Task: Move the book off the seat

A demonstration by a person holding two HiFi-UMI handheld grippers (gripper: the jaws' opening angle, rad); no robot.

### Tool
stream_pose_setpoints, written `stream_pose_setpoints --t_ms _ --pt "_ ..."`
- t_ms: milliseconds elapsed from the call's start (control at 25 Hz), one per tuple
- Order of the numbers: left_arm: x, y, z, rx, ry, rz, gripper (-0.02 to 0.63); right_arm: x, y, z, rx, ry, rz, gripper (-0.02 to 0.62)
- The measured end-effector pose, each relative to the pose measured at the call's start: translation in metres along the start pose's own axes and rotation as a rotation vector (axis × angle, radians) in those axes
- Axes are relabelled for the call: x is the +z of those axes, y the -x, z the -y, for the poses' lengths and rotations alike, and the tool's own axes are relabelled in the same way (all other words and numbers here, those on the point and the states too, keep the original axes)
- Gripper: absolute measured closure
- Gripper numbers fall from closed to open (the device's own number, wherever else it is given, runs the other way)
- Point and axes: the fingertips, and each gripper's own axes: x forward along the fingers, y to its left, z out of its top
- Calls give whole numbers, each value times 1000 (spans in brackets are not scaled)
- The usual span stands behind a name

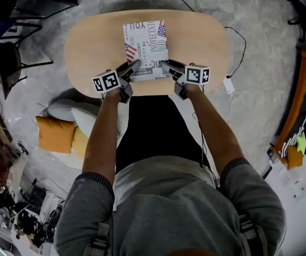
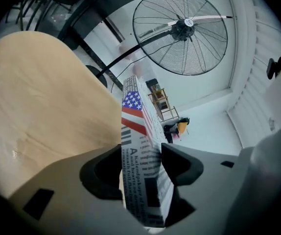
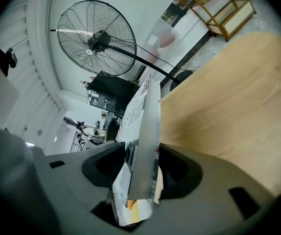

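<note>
- Arms: both forearms were bare and reached forward and down from grey pushed-up sleeves. They converged on the near rim of the oval wooden top (image 1: 89, 41).
- Left gripper (image 1: 136, 64): it was angled inward toward the middle of the top's near rim, with its marker cube (image 1: 106, 81) on the outer side, just off the rim.
- Left jaws: they were parted slightly wider than the book (image 1: 146, 47), whose near left corner stood between them. One pad lay on the side facing the wooden top and the other on the printed cover. Both sat just beside the book, with no clear pinch.
- Right gripper (image 1: 164, 64): it mirrored the left at the book's near right corner, with its marker cube (image 1: 197, 74) just off the top's near rim.
- Right jaws: they were closed onto the book's edge, one pad on each face, and the pages showed between them.
- Book: it carried a newsprint-pattern cover with flag motifs. It lay flat at the middle of the wooden top, its near edge at the top's near rim.
- Head view only: it showed the full outline of the top and both arms. An orange cushion (image 1: 57, 134) and a white cushion (image 1: 62, 110) lay on the floor to the left of the top.
- Gripper views only: these showed the jaw contact and the book edge-on. A large round fan (image 2: 179, 31) stood beyond the far side of the top.
- Right gripper view only: it also showed a yellow-framed rack (image 3: 219, 13) beyond the top.
</note>
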Motion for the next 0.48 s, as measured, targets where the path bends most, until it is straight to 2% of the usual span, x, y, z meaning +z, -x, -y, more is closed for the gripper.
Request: stream_pose_setpoints --t_ms 320,400,480 --pt "-1 -22 -71 43 69 2 310 -2 -44 48 -63 -38 19 365" --pt "-1 -25 -81 69 53 -4 307 1 -47 54 -93 -33 24 362" --pt "1 -24 -90 121 -3 -13 304 2 -49 59 -146 -3 17 356"
